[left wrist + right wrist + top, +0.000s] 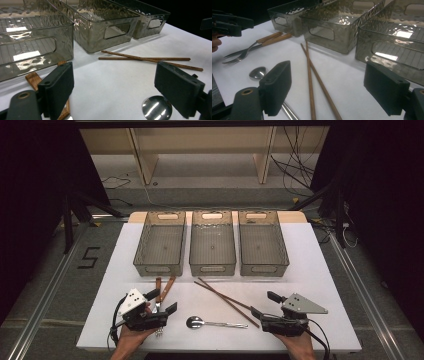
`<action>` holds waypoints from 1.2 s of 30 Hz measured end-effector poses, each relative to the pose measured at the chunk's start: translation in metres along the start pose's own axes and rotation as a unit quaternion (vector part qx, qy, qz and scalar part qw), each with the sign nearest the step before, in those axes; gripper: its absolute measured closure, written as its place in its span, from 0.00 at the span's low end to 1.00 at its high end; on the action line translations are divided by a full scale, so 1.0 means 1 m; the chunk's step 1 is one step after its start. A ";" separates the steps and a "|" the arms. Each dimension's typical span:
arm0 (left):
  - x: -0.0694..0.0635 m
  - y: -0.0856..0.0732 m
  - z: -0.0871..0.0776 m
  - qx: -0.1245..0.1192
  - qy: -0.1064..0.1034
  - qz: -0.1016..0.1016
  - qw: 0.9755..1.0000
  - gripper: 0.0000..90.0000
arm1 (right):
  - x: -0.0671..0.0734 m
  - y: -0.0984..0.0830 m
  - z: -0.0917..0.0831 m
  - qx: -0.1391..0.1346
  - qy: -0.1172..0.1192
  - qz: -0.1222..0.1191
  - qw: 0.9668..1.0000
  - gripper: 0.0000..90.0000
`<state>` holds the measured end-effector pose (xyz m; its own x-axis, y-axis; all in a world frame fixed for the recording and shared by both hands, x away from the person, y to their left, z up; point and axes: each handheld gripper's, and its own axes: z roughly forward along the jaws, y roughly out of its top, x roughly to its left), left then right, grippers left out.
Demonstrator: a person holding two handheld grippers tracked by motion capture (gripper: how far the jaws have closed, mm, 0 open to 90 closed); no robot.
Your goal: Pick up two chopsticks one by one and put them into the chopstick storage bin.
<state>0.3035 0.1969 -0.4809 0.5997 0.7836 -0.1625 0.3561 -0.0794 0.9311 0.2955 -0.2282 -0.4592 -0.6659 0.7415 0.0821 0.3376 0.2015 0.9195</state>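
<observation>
The left gripper (159, 303) and right gripper (262, 304) were wide open, holding nothing. The chopsticks (225, 298) lay crossed mid-table, near the bins. They looked light, stiff, thin; best pinched at the middle.

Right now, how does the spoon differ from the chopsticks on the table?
The spoon is shiny metal; the chopsticks are brown wood. The spoon is a single piece lying sideways along the table's near edge; the chopsticks are a crossed pair lying diagonally. Both rest flat on the white table, ungripped.
</observation>
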 end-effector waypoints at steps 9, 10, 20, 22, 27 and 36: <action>0.000 0.000 0.000 0.000 0.000 0.001 1.000 0.17 | 0.002 0.003 0.001 0.007 0.006 -0.008 1.000 0.27; 0.000 0.000 0.000 0.000 0.000 0.000 1.000 0.17 | 0.003 0.004 0.001 0.009 0.006 -0.011 1.000 0.27; 0.001 0.000 0.000 0.001 0.003 -0.001 1.000 0.17 | 0.006 0.023 0.005 0.044 0.033 -0.033 0.998 0.32; 0.002 0.000 0.000 0.000 0.004 -0.003 1.000 0.17 | 0.007 0.027 0.007 0.060 0.039 -0.045 0.996 0.32; 0.002 0.000 0.000 -0.004 0.009 -0.005 1.000 0.17 | 0.012 0.033 0.012 0.084 0.053 -0.054 0.994 0.34; 0.003 0.000 -0.001 -0.003 0.012 -0.007 1.000 0.17 | 0.015 0.044 0.019 0.115 0.047 -0.070 0.990 0.36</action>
<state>0.3047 0.2003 -0.4813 0.5768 0.7997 -0.1666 0.3590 -0.0650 0.9310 0.3128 -0.1956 -0.4251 -0.7724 0.6351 0.0051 0.3723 0.4463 0.8138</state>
